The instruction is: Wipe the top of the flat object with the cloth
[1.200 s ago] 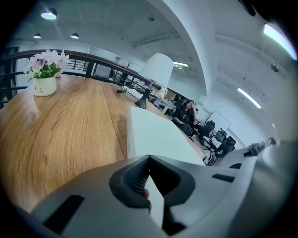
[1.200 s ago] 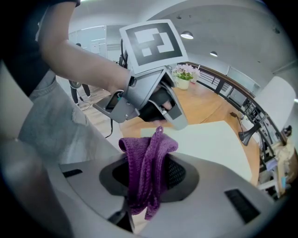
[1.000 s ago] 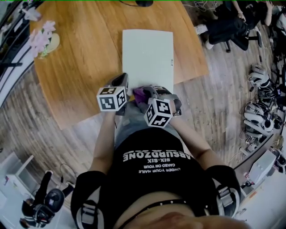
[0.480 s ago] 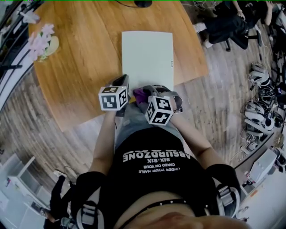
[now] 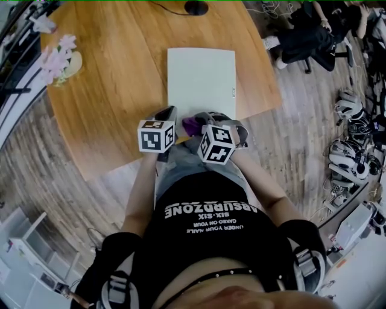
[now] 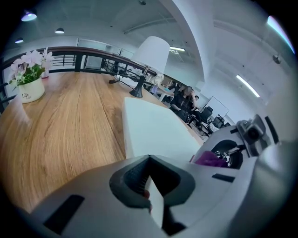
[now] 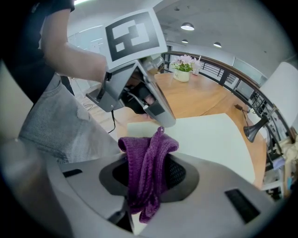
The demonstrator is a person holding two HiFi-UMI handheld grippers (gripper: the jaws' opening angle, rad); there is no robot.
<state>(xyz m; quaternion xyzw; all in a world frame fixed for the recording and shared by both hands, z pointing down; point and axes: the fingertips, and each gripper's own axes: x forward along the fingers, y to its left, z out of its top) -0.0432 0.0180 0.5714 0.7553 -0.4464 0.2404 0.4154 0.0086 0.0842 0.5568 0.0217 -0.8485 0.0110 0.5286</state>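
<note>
Your surface (image 5: 114,90) is a rounded wooden top, grain running away from you. A flat white panel (image 5: 201,81) lies on it straight ahead, its near end close to the surface's near edge. Far left stands a pale pot (image 5: 72,59) of pink flowers. A dark lamp base (image 5: 196,7) sits at the far edge

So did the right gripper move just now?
Yes, a little. The right gripper, holding the purple cloth, edged forward, closer to the white flat object.
</note>
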